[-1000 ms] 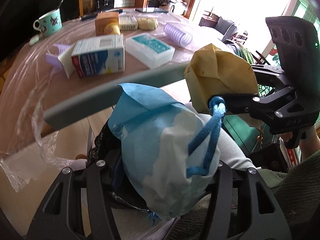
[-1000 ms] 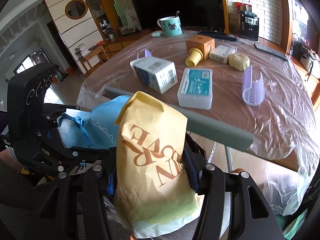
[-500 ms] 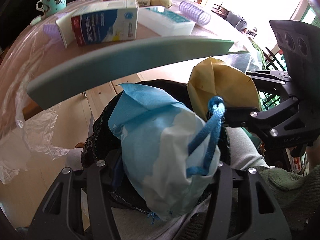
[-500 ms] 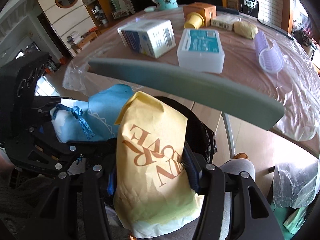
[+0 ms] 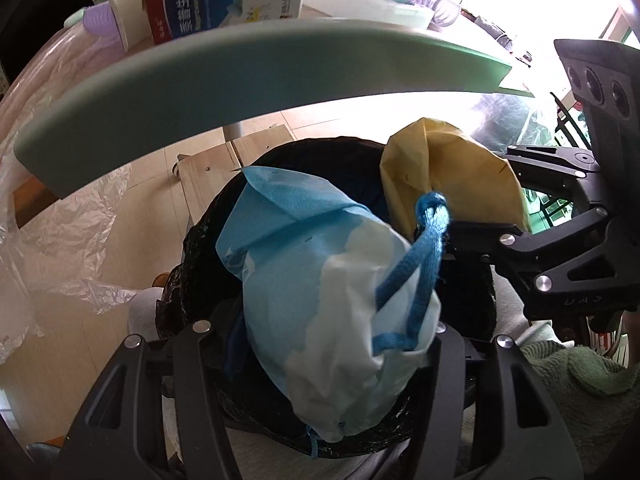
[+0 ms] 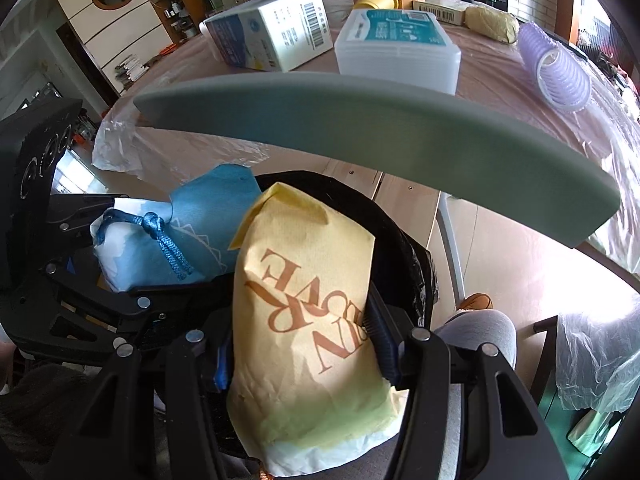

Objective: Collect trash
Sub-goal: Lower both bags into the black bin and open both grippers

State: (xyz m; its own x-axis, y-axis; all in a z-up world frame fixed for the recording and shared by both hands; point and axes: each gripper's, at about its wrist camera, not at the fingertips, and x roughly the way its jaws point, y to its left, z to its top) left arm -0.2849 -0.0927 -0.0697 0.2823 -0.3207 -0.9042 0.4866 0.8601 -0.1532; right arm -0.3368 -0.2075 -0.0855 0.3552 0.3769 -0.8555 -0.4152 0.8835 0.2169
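Both of our tools hung over the black-lined bin (image 5: pixel 208 248) below the edge of the worktop (image 5: pixel 256 76), and the coming drop turned on how each load sat over that opening. Our left tool (image 5: pixel 320 344) was clamped partway on a blue and white pouch (image 5: pixel 332 280), whose long axis ran forward and down along the fingers, its front end over the bin's mouth. Our right tool (image 6: pixel 304 344) was closed partway on a yellow paper bag (image 6: pixel 308 312), likewise lying along the fingers and pointing into the bin (image 6: pixel 404 248). The two loads sat side by side, the pouch's blue cord (image 5: pixel 416 264) just beside the bag (image 5: pixel 452 184), perhaps touching it; we could not tell. Neither tool looked clearly nearer the opening. We judged that both loads would fall inside if let go. The bin's floor and contents were hidden behind the loads, its near rim was cut off by our tools, and the boxes (image 6: pixel 272 36) on the worktop above were only partly visible.
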